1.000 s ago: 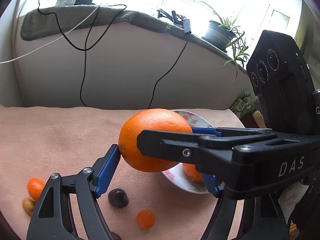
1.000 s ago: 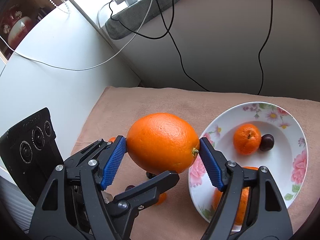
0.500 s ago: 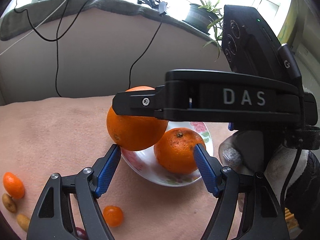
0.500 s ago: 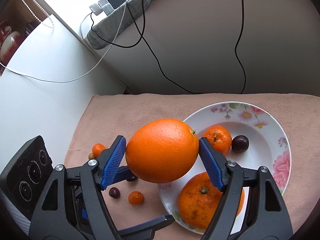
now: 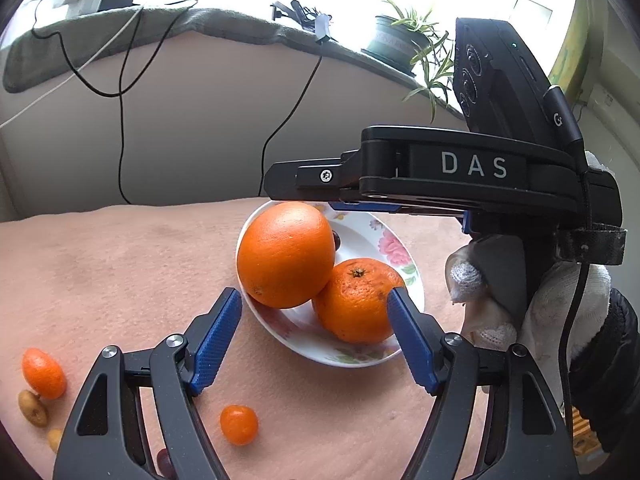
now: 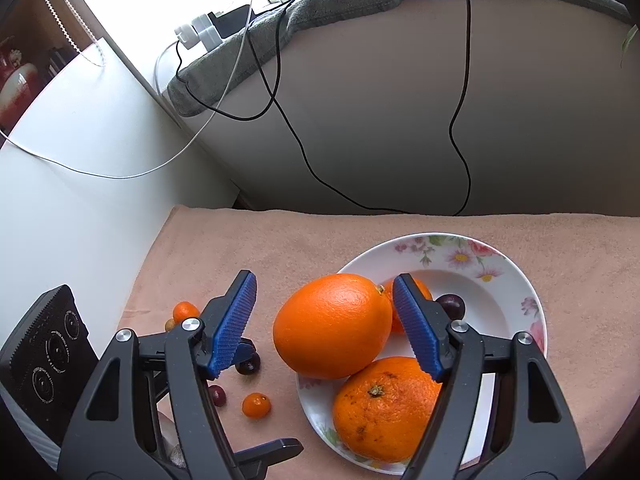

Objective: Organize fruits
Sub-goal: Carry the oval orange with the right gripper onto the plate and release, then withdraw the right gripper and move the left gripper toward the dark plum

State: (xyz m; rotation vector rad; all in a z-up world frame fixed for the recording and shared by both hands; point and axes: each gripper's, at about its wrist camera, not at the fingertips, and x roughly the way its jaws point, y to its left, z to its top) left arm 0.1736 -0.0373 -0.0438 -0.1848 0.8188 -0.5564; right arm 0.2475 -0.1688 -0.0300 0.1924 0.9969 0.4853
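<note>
Black tongs [image 5: 314, 322] with ribbed blue pads [image 5: 216, 342], silver screws, white "DAS" lettering, white glove [image 5: 560, 308].

Pinkish cloth-covered table [image 6: 248, 240] carries a floral plate [image 6: 516, 276] on its right side, with small orange fruits [image 5: 239, 424], dark grapes [image 6: 248, 367] and brownish nuts [image 5: 32, 407] scattered at left.

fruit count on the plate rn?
4: large orange at the plate's left rim, second orange at the near edge touching it, small mandarin behind the large one, dark plum mid-plate. The big fruit could hide more.
</note>
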